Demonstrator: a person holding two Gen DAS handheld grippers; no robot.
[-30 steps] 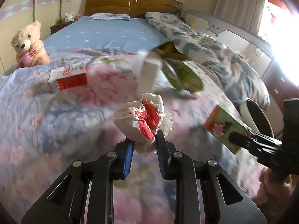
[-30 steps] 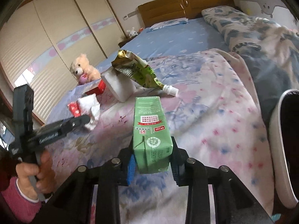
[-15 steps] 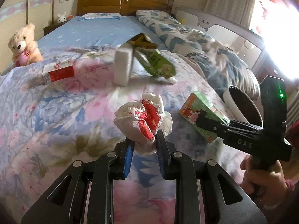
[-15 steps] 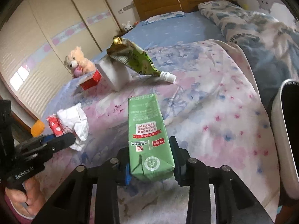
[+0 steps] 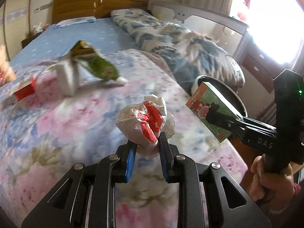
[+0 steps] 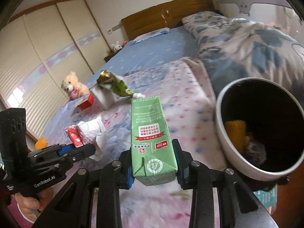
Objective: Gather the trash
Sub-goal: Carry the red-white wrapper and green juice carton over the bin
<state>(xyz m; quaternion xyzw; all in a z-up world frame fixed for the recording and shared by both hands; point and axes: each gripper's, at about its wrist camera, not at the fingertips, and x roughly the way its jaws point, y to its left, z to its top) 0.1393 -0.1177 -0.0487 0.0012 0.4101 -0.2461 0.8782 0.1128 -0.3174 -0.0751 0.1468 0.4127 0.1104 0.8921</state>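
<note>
My left gripper (image 5: 146, 144) is shut on a crumpled white and red wrapper (image 5: 146, 119), held above the flowered bedspread; the wrapper also shows in the right wrist view (image 6: 85, 133). My right gripper (image 6: 153, 163) is shut on a green drink carton (image 6: 150, 133), which also shows in the left wrist view (image 5: 210, 110). A white-rimmed trash bin (image 6: 220, 117) with dark inside and some rubbish in it stands just right of the carton, beside the bed. It shows behind the carton in the left wrist view (image 5: 237, 96).
On the bed farther back lie a green snack bag (image 5: 98, 66) leaning on a white box (image 5: 66, 76), and a red and white carton (image 5: 22, 91). A teddy bear (image 6: 73, 87) sits at the left bed edge. A rolled quilt (image 5: 180, 43) lies along the right.
Both grippers have swung right, toward the bed's right edge. The bin's opening has come into full view close to the carton. Both grips are unchanged.
</note>
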